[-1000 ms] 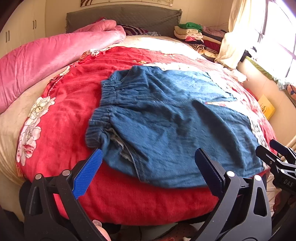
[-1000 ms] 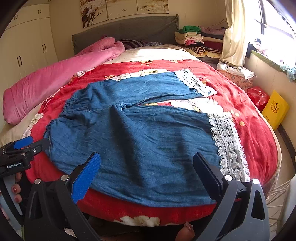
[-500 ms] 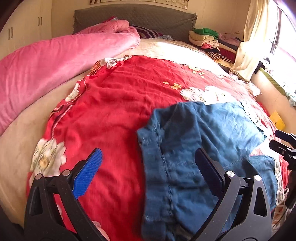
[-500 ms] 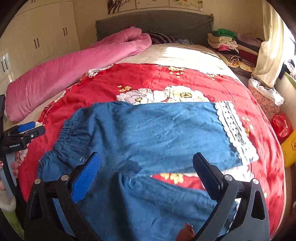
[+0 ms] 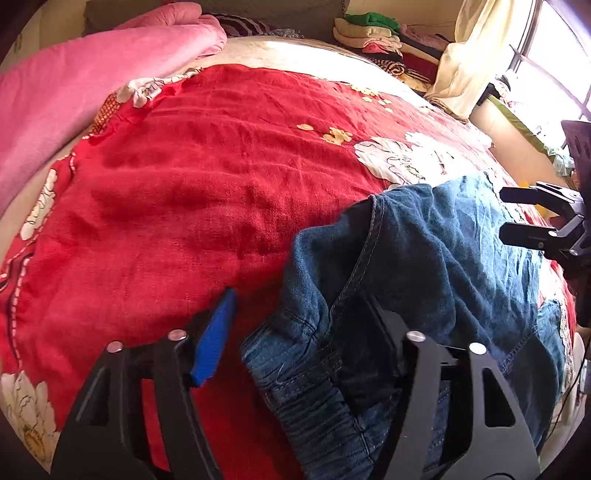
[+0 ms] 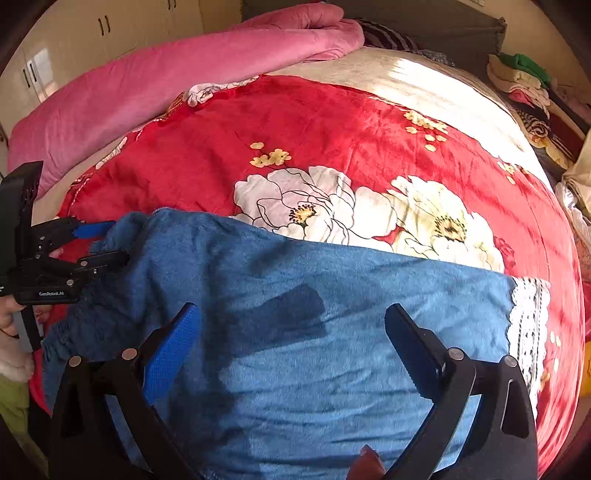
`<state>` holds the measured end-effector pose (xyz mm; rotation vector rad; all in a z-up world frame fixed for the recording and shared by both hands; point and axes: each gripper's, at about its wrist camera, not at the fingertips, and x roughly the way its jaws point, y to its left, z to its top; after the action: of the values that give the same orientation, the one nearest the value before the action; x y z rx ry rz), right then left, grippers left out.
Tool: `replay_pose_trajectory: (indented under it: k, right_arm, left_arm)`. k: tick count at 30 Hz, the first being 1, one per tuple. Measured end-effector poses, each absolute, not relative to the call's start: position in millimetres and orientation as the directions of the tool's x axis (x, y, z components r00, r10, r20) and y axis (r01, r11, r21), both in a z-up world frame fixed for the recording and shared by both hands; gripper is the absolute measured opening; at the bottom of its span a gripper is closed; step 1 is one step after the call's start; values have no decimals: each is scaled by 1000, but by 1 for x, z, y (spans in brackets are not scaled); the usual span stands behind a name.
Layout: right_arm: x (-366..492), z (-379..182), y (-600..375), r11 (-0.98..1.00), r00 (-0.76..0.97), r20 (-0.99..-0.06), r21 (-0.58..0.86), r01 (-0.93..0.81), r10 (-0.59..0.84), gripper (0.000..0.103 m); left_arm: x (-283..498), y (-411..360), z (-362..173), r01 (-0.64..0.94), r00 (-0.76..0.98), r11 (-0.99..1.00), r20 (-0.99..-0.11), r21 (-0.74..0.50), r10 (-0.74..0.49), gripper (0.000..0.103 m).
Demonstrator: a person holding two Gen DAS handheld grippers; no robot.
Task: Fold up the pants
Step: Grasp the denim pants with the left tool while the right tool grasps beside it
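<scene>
Blue denim pants [image 6: 314, 306] with a white lace hem [image 6: 528, 325] lie across a red flowered blanket [image 6: 314, 133]. My left gripper [image 5: 295, 325] is open at the elastic waistband [image 5: 325, 406], which bunches up between its jaws; its right finger is partly hidden under denim. It shows at the left of the right wrist view [image 6: 103, 243]. My right gripper [image 6: 291, 347] is open and empty, low over the pant leg. It shows at the right edge of the left wrist view [image 5: 517, 214].
A pink quilt [image 6: 177, 77] lies rolled along the bed's far left side. Folded clothes [image 5: 373, 33] are stacked at the head of the bed near a curtain [image 5: 476, 59]. White cupboards [image 6: 92, 33] stand at left.
Both grippers have moved forward and down over the pants. The left one now has the waistband bunched between its jaws; the right one hangs close over the far leg.
</scene>
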<state>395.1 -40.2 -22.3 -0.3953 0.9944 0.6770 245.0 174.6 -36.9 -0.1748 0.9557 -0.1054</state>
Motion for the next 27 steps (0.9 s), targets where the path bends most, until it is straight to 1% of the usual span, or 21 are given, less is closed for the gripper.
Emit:
replay_pose_trajectory:
  k: [1, 2, 4, 5, 8, 14, 16, 17, 18, 19, 20, 21, 22, 24, 26, 27]
  right_arm:
    - [399, -25, -34, 714, 367, -869, -21, -700, 333, 99]
    - [401, -28, -30, 701, 369, -869, -38, -712, 329, 99]
    - [408, -33, -20, 671, 364, -875, -64, -739, 319, 99]
    - [412, -36, -15, 652, 362, -877, -75, -754, 317, 99]
    - [420, -44, -4, 613, 355, -884, -102, -784, 306, 99]
    - [425, -55, 22, 490, 294, -891, -96, -866, 345, 98]
    - [424, -60, 32, 460, 281, -895, -99, -883, 347, 97]
    - [423, -62, 36, 448, 271, -897, -95, -889, 348, 88]
    - [421, -64, 40, 435, 253, -900, -80, -897, 356, 71]
    - [418, -65, 44, 422, 244, -900, -76, -904, 361, 66]
    - [414, -66, 47, 408, 239, -900, -76, -910, 364, 55]
    - [409, -64, 47, 392, 232, -897, -73, -917, 376, 42]
    - [405, -62, 47, 383, 217, -895, -56, -922, 390, 34]
    - [399, -54, 42, 396, 232, -884, -59, -917, 406, 11]
    - [392, -42, 32, 418, 259, -867, -66, -906, 425, 6]
    - [387, -33, 26, 432, 275, -853, -65, -899, 444, 5]
  left_arm:
    - [247, 176, -40, 12, 573, 979, -801, -204, -174, 33]
    - [247, 177, -42, 10, 577, 978, -798, -207, -174, 26]
    - [248, 180, -41, 21, 585, 972, -785, -234, -202, 15]
    - [247, 181, -40, 24, 593, 968, -776, -249, -214, 12]
    - [240, 184, -30, 43, 631, 959, -737, -280, -244, 8]
    - [225, 185, -3, 101, 688, 942, -662, -319, -298, 7]
    - [220, 187, 4, 108, 703, 940, -644, -324, -302, 7]
    - [219, 188, 6, 111, 706, 939, -639, -326, -305, 7]
    - [217, 188, 8, 113, 711, 939, -634, -326, -306, 7]
    - [217, 188, 9, 115, 710, 939, -634, -325, -307, 6]
    - [217, 189, 8, 115, 709, 938, -634, -326, -307, 6]
    - [217, 189, 9, 117, 710, 937, -632, -330, -311, 6]
    - [216, 188, 9, 121, 709, 937, -632, -329, -313, 6]
    - [214, 188, 11, 124, 714, 937, -627, -327, -313, 6]
    - [213, 189, 14, 125, 719, 939, -623, -322, -309, 6]
    - [212, 190, 14, 123, 722, 940, -621, -319, -306, 6]
